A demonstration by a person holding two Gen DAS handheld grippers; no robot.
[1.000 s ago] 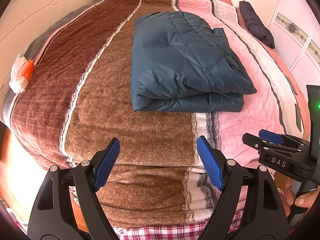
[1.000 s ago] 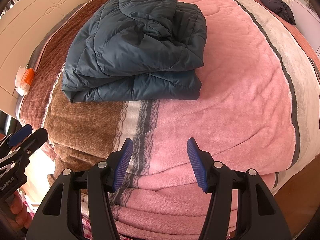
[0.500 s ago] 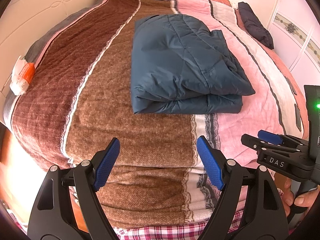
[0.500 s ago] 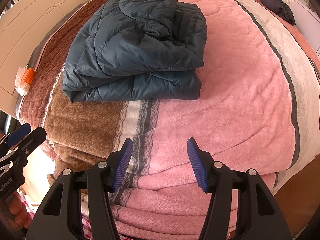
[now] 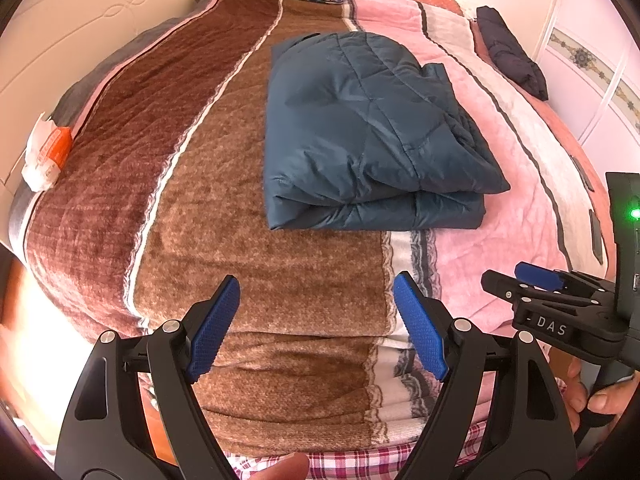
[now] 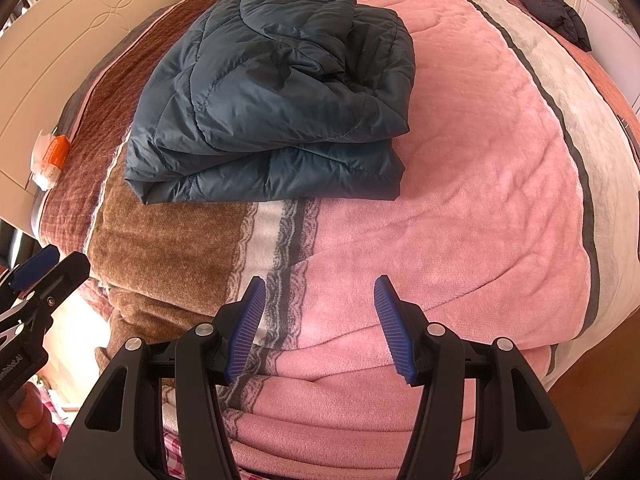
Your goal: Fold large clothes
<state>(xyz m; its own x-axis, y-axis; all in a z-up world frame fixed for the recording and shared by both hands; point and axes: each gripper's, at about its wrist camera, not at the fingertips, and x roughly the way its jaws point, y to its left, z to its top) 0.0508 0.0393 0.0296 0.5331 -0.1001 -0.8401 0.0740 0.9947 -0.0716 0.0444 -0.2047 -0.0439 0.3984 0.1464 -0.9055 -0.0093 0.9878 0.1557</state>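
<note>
I find the bed filling both views, its striped blanket brown toward nine o'clock and pink toward three. On it lies the quilted teal jacket, already folded into a thick, roughly rectangular bundle, straddling the brown-pink boundary. A second dark garment rests far off at one o'clock near the wall, and a small orange-and-white packet sits at the bed's edge at nine o'clock.

From my left gripper the jacket lies at twelve to one o'clock, well apart, its folded near edge running crosswise to my fingers. From my right gripper it lies at eleven o'clock, also well apart. I judge neither hand clearly nearer; the bundle sits between their lines of approach.

Left jaws stand wide apart with nothing between them. Right jaws stand moderately apart, likewise empty. Both hover over the near blanket edge.

I judge the fold essentially complete; any further move would be a tidy-up reaching forward from both sides.
</note>
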